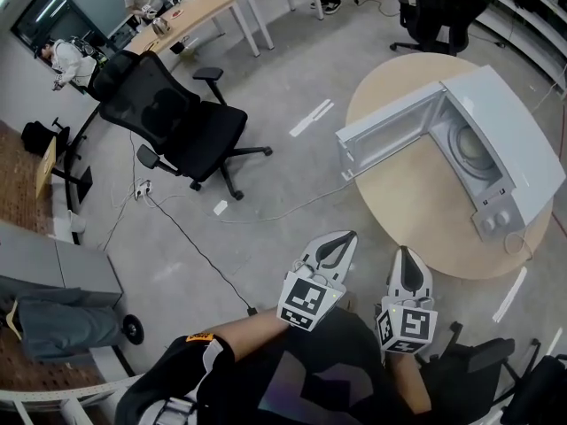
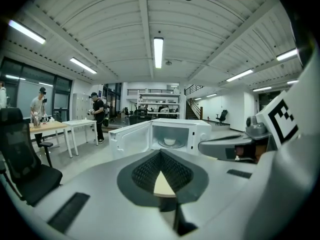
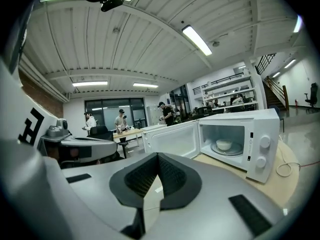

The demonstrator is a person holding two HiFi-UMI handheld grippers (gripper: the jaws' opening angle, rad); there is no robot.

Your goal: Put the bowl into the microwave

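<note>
microwave (image 1: 523, 153) on round table (image 1: 416, 224), door (image 1: 381, 135) swung wide open toward the floor side. bowl (image 2: 170, 142) sits inside the cavity on the turntable, small, white, upright. contents of bowl cannot be told from either gripper view. in the head view only the turntable ring shows inside; the bowl does not read clearly there.

left gripper (image 1: 341, 240) jaws closed together, tips meeting, nothing between them. right gripper (image 1: 403, 253) the same: jaws together, empty. both held low by the person's body, well apart from the table edge and the microwave, both pointed toward the open cavity.

right gripper view: bowl (image 3: 224, 145) seen through the opening, two knobs on the front panel to its right, loop of cord (image 3: 285, 170) on the table beside the microwave.

cord (image 1: 283, 209) runs off the table to the floor; its far end is lost.

chair (image 1: 177, 122) on the floor left of the table. person's arms cut off at the bottom edge. people at the far desks too small to make out.
</note>
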